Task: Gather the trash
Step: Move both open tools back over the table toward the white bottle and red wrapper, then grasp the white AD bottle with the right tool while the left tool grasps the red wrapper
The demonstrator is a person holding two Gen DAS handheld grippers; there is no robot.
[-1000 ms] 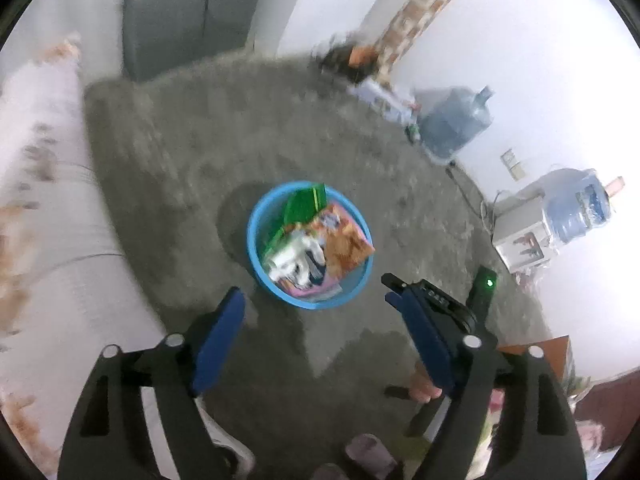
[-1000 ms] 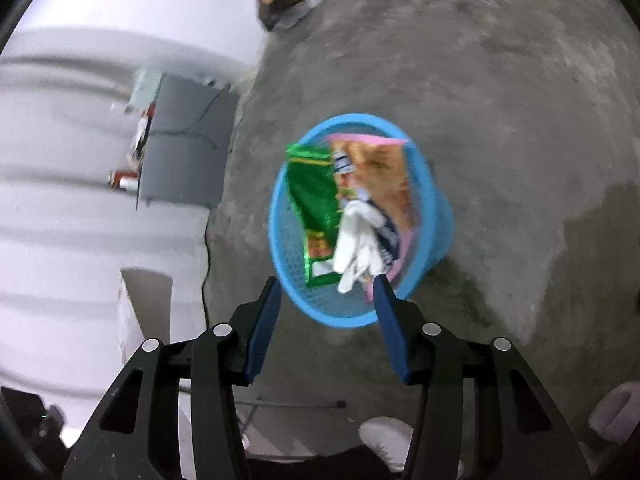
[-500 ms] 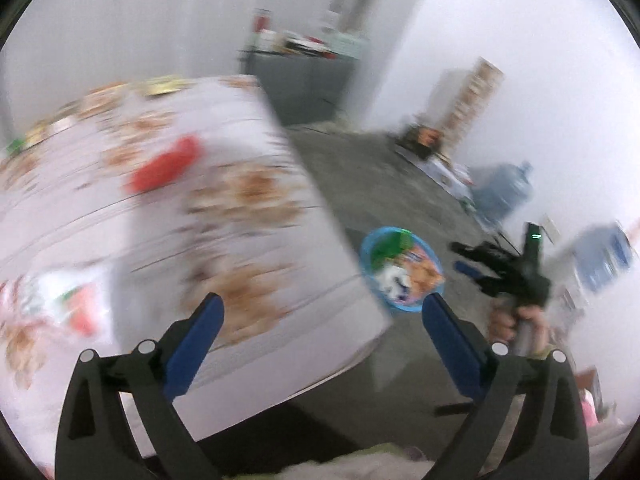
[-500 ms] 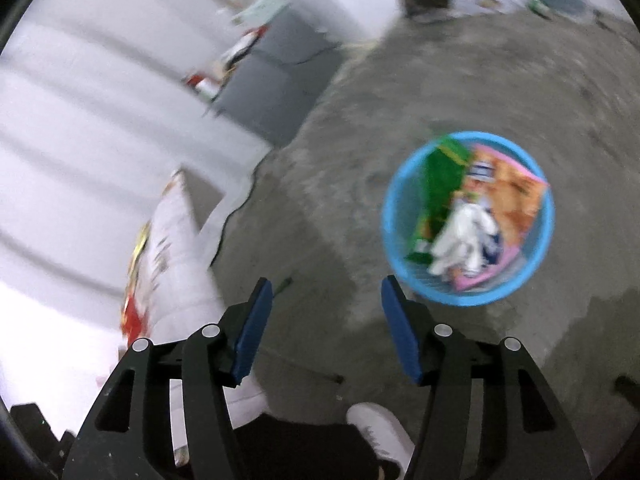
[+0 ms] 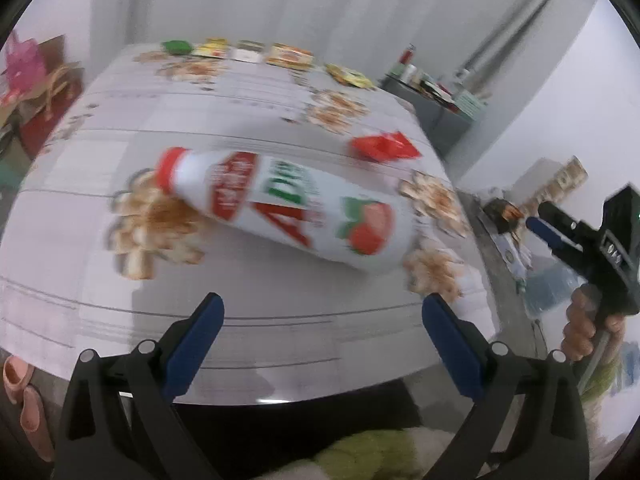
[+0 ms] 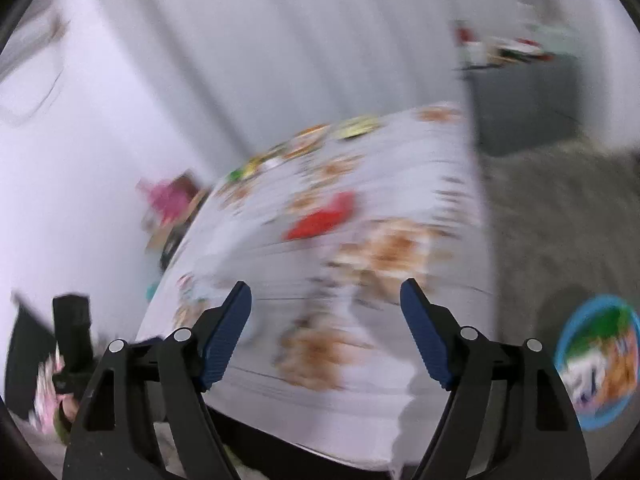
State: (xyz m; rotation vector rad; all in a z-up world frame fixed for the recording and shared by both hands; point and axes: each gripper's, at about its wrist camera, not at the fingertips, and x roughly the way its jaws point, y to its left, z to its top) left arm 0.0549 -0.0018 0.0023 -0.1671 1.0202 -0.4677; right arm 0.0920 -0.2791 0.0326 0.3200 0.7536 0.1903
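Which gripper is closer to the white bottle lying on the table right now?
Left. The left gripper has its jaws wide open just short of the white bottle. The right gripper, jaws opening and empty, is off past the table's right edge.

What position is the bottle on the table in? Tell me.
Tipped over: the bottle lies on its side on the table, red cap pointing left.

Bottle (image 5: pixel 280 208) label smeared, unreadable; blue basket (image 6: pixel 600 364) clipped at the right edge, its wrappers a blur.
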